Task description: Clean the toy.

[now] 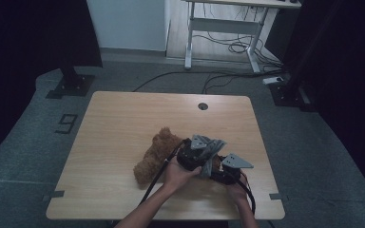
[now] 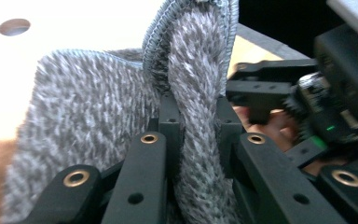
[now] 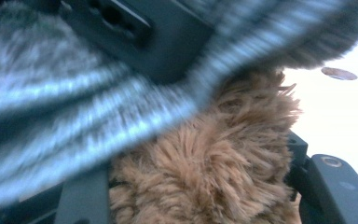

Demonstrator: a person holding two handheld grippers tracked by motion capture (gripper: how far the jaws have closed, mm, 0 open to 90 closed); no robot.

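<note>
Work in hand: pulling a grey knitted garment [image 2: 88, 135] over a brown plush toy [image 1: 153, 156], as far as I can judge.
Left gripper [image 1: 196, 159]: jaws clamped tight on a fold of the grey knit, the hemmed edge rising above them in the left gripper view; the pinch seems meant to hold the fabric taut and lifted.
Right gripper [image 1: 225, 172]: sits just right of the left one, near the table's near edge; in the right gripper view brown fur lies between its jaws, partly parted, but whether the pads press on it I cannot tell.
Plush toy: lying on the wooden table [image 1: 123, 118], left of both grippers and near the middle; one end reaches under the knit, probably held steady there.
Grey knit: bunched between the two grippers, draped over the toy's right end.
Risk: fabric may slip or snag on the fur.
Far side: a round hole [image 1: 203, 106] in the tabletop.
</note>
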